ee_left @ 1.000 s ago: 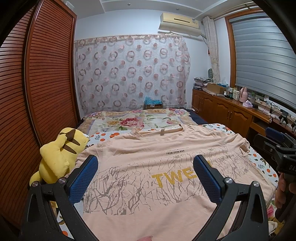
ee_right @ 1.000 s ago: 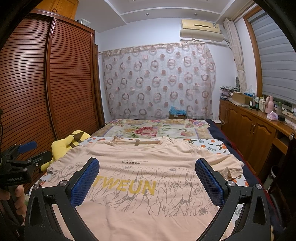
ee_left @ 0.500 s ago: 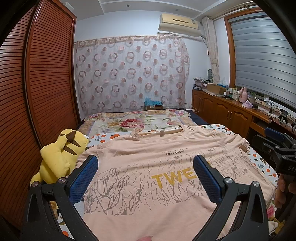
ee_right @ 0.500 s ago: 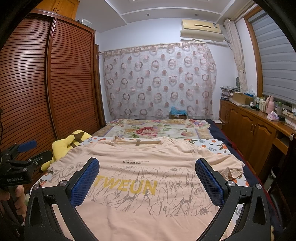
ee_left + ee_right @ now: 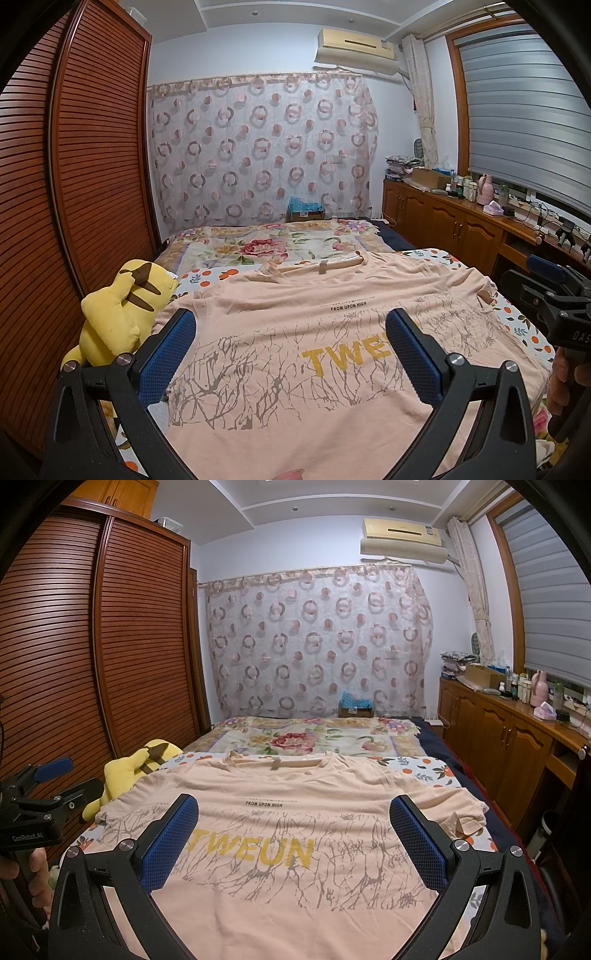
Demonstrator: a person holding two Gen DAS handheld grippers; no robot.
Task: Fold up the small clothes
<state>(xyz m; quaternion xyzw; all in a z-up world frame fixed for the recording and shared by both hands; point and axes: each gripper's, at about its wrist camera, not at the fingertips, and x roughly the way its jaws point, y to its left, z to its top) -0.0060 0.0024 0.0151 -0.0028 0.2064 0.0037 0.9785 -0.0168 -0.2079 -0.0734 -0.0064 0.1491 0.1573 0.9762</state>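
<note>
Peach t-shirt flat, collar at 12 o'clock, long axis running 6-to-12, both the left gripper and right gripper released above hem, equally near.

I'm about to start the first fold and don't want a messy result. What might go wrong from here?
1. The T-shirt's right sleeve is already bunched; folding over it could lock in creases.
2. The yellow plush toy sits against the shirt's left edge, so the left hand-held gripper may snag or drag it.
3. Both hand-held grippers, the right one too, are open above the shirt's middle, far from the edges.
</note>
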